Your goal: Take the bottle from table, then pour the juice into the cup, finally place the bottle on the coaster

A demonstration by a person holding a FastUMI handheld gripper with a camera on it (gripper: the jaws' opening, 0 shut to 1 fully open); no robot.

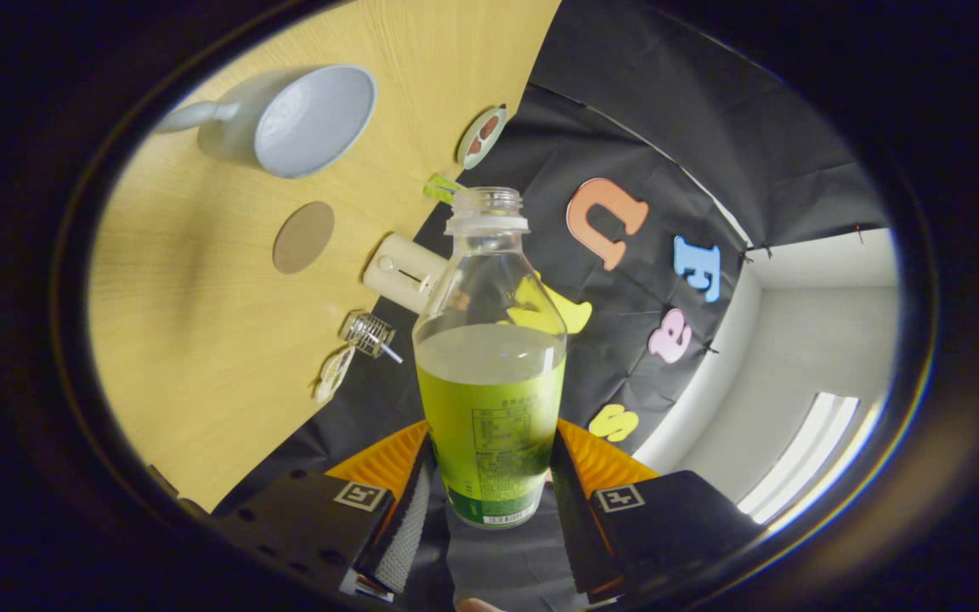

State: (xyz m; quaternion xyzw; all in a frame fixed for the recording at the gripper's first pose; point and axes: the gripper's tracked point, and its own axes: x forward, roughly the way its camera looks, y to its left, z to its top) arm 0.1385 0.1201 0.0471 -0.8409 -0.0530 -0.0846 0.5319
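My gripper (489, 476) is shut on the lower body of a clear uncapped bottle (489, 365) with a green label, both fingers pressing its sides. The bottle is lifted off the wooden table (200, 340) and the whole view is rolled, so the table stands tilted beside it. Pale juice fills it to about half. A pale grey cup (307, 119) with a handle stands on the table beyond the bottle's neck, its mouth facing me and looking empty. A round brown coaster (303, 237) lies flat on the table between the cup and the bottle.
A cream cylinder (403, 270) lies by the table's back edge just behind the bottle. A small wire whisk-like item (366, 333) and a white piece lie beside it. A small round dish (482, 136) and a green clip (440, 188) sit along the same edge.
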